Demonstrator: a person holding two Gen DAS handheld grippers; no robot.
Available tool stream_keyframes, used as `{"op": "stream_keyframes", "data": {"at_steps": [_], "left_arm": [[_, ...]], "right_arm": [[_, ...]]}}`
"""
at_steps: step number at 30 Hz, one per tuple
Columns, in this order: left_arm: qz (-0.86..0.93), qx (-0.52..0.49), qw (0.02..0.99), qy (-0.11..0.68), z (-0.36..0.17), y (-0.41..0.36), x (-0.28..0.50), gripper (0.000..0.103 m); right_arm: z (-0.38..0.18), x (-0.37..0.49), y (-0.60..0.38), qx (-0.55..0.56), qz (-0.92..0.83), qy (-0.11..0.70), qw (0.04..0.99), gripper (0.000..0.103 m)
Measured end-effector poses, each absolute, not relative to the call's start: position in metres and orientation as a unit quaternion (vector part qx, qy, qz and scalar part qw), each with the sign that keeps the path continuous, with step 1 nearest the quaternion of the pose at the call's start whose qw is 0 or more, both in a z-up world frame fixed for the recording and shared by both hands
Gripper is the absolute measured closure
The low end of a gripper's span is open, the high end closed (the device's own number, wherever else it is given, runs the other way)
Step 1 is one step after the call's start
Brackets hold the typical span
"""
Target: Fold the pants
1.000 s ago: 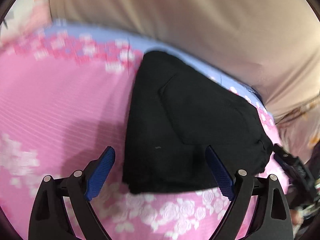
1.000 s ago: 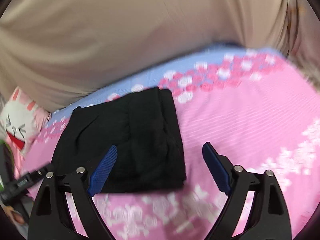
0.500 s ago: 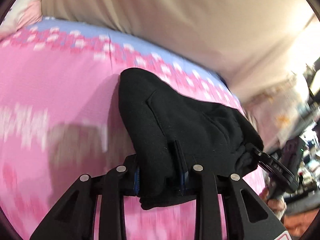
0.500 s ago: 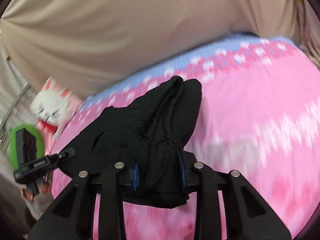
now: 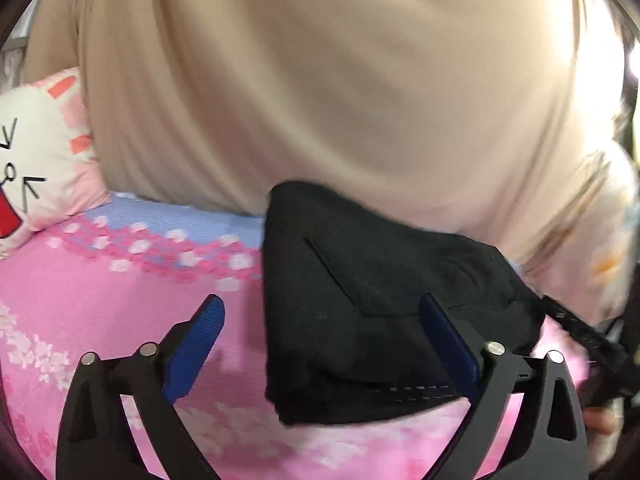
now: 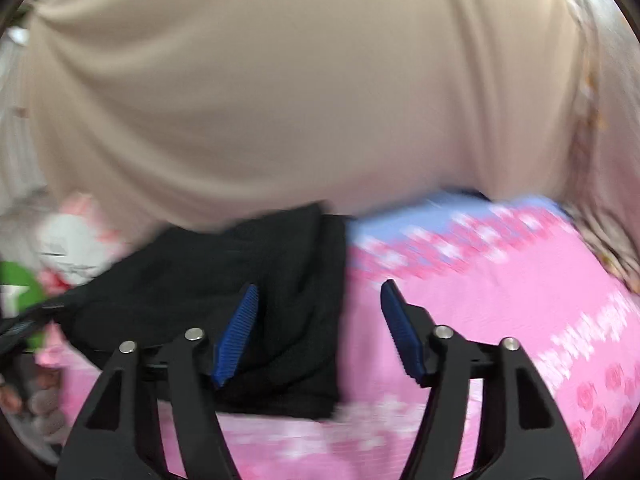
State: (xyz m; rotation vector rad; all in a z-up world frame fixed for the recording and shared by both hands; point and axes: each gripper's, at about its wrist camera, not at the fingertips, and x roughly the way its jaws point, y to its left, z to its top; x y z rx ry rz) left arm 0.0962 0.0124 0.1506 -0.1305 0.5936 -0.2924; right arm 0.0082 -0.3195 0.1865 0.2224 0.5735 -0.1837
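The black pants [image 5: 380,304] lie folded in a compact bundle on the pink flowered bedspread [image 5: 100,304], close to the beige curtain. My left gripper [image 5: 324,340] is open, its blue pads astride the bundle's near left edge, holding nothing. In the right wrist view the pants [image 6: 256,280] lie left of centre. My right gripper [image 6: 318,332] is open over the bundle's right edge and empty. The right wrist view is blurred.
A beige curtain [image 5: 340,80] hangs along the far side of the bed. A white and pink cat pillow [image 5: 36,160] sits at the far left. The other gripper's black body [image 5: 592,340] shows at the right edge. A green object [image 6: 16,292] is at left.
Half a second ago both grippers were shut on the pants and holding them up. Now both are open and the folded pants lie on the bed nearer the curtain.
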Motion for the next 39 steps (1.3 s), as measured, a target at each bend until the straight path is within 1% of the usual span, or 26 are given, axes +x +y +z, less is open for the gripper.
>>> {"op": "stream_keyframes", "data": {"at_steps": [1,2,3,5,8,11,12,16,23,24,26,32,36,39], "left_arm": [[-0.133,-0.057,0.939,0.312,0.131,0.009,0.104,0.009],[-0.125,-0.057,0.929,0.343,0.105,0.007,0.111,0.013],[-0.126,-0.064,0.925,0.354,0.090,0.007,0.112,0.016],[-0.117,-0.077,0.920,0.367,0.065,0.004,0.115,0.018],[-0.116,-0.082,0.915,0.378,0.051,0.001,0.110,0.018],[-0.109,-0.060,0.916,0.381,0.043,-0.003,0.105,0.018],[-0.110,-0.054,0.915,0.384,0.042,-0.005,0.104,0.016],[-0.112,-0.037,0.914,0.387,0.038,-0.009,0.096,0.016],[-0.099,-0.005,0.922,0.374,0.039,-0.019,0.091,0.015],[-0.094,-0.004,0.924,0.369,0.040,-0.019,0.089,0.014],[-0.090,-0.010,0.927,0.364,0.041,-0.017,0.087,0.011],[-0.077,-0.024,0.930,0.358,0.044,-0.011,0.085,0.011],[-0.083,0.005,0.931,0.354,0.045,-0.018,0.083,0.011],[-0.090,0.031,0.932,0.349,0.046,-0.026,0.079,0.011]], "right_arm": [[0.168,0.007,-0.323,0.121,-0.097,0.298,0.942,0.044],[0.151,0.004,-0.323,0.144,-0.082,0.310,0.936,0.044],[0.142,0.001,-0.321,0.152,-0.075,0.314,0.934,0.045],[0.127,0.001,-0.303,0.133,-0.070,0.326,0.934,0.044],[0.116,0.007,-0.283,0.102,-0.070,0.334,0.934,0.044],[0.104,0.013,-0.272,0.085,-0.074,0.342,0.933,0.044],[0.101,0.014,-0.266,0.084,-0.074,0.345,0.932,0.044],[0.098,0.011,-0.259,0.083,-0.082,0.353,0.928,0.044],[0.096,0.010,-0.252,0.061,-0.097,0.352,0.929,0.035],[0.096,0.009,-0.251,0.063,-0.097,0.351,0.929,0.034],[0.096,0.007,-0.248,0.062,-0.101,0.352,0.928,0.034],[0.096,0.003,-0.242,0.058,-0.105,0.352,0.928,0.032],[0.097,0.001,-0.237,0.054,-0.104,0.353,0.928,0.032],[0.097,-0.001,-0.235,0.051,-0.105,0.351,0.929,0.026]]}}
